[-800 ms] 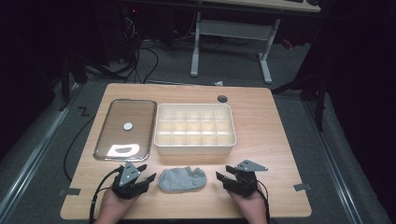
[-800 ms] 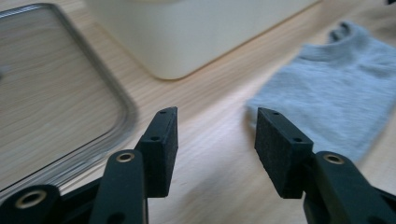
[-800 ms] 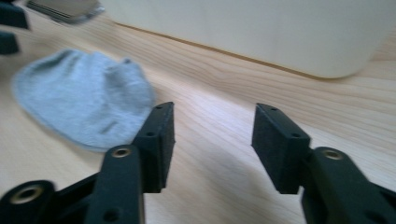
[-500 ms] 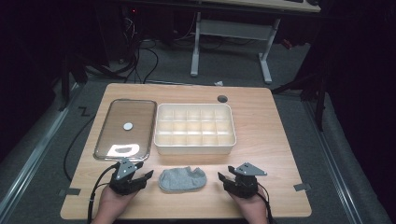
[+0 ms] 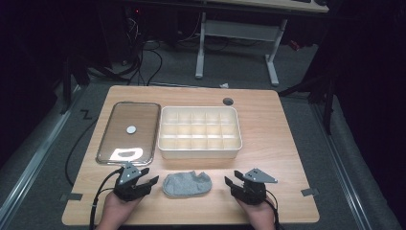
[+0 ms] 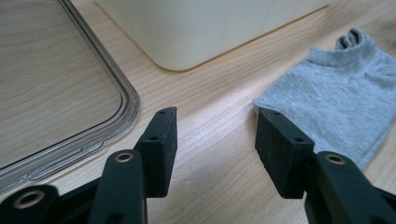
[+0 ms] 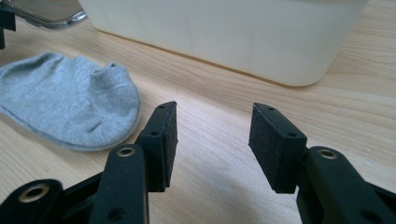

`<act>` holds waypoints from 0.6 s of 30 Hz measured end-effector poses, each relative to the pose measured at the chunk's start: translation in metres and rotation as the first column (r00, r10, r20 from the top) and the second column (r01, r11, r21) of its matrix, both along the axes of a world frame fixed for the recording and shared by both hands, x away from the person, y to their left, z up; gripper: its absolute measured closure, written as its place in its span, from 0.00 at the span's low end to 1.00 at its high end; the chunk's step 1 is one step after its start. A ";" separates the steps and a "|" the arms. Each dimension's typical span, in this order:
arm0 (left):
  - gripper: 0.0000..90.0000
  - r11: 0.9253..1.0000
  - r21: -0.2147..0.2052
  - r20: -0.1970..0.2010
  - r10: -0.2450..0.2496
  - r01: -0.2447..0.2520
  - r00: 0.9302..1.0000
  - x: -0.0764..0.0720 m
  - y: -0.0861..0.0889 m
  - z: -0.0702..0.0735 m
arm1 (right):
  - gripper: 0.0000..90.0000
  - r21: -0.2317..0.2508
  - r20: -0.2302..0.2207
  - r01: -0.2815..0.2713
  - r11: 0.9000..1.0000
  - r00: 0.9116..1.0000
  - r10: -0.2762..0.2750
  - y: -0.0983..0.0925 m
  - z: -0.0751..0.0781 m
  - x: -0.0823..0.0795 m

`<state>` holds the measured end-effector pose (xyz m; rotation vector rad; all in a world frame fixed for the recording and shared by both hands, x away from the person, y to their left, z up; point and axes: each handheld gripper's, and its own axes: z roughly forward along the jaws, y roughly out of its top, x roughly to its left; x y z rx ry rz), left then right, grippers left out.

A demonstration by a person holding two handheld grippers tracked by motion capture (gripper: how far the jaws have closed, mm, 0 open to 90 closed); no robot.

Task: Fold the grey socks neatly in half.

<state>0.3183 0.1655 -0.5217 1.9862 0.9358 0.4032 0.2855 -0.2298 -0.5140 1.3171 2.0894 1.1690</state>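
Unmoved sock (image 5: pixel 186 184) between both tools

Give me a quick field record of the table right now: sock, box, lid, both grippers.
sock: grey sock lies flat at the near edge of the table, between the two grippers, touched by neither
box: cream divided box behind the sock, compartments look empty
lid: clear lid lies flat, left of the box
left gripper: left gripper beside the sock's left end, jaws open, nothing between them
right gripper: right gripper right of the sock, jaws open, nothing between them
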 end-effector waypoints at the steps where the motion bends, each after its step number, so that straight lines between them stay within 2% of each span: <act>1: 0.55 1.000 0.003 0.001 0.002 -0.002 1.000 -0.001 0.000 0.000 | 0.59 0.001 -0.002 -0.006 1.000 1.000 0.006 0.001 0.000 0.001; 3: 0.55 1.000 0.001 0.006 0.002 -0.002 1.000 -0.002 -0.002 0.001 | 0.60 0.003 -0.013 -0.017 1.000 1.000 0.017 0.004 0.000 0.002; 4: 0.54 1.000 0.009 0.009 -0.005 0.005 1.000 -0.002 -0.003 0.001 | 0.61 0.021 -0.026 -0.026 0.999 0.999 0.027 0.007 0.000 0.001; 9: 0.56 0.999 0.040 0.018 -0.037 0.036 0.999 -0.008 -0.014 -0.001 | 0.63 0.055 -0.027 -0.063 0.996 0.998 0.065 0.018 0.004 -0.001; 13: 0.58 0.998 0.026 0.021 -0.062 0.061 0.998 -0.016 -0.020 -0.001 | 0.65 0.073 -0.041 -0.102 0.992 0.994 0.105 0.029 0.004 0.000; 16: 0.59 0.997 0.011 0.046 -0.074 0.073 0.996 -0.022 -0.026 0.001 | 0.65 0.079 -0.058 -0.118 0.990 0.991 0.123 0.037 0.003 0.000; 18: 0.63 0.995 0.015 0.062 -0.095 0.095 0.994 -0.026 -0.030 0.003 | 0.65 0.089 -0.084 -0.131 0.987 0.987 0.138 0.043 0.000 0.002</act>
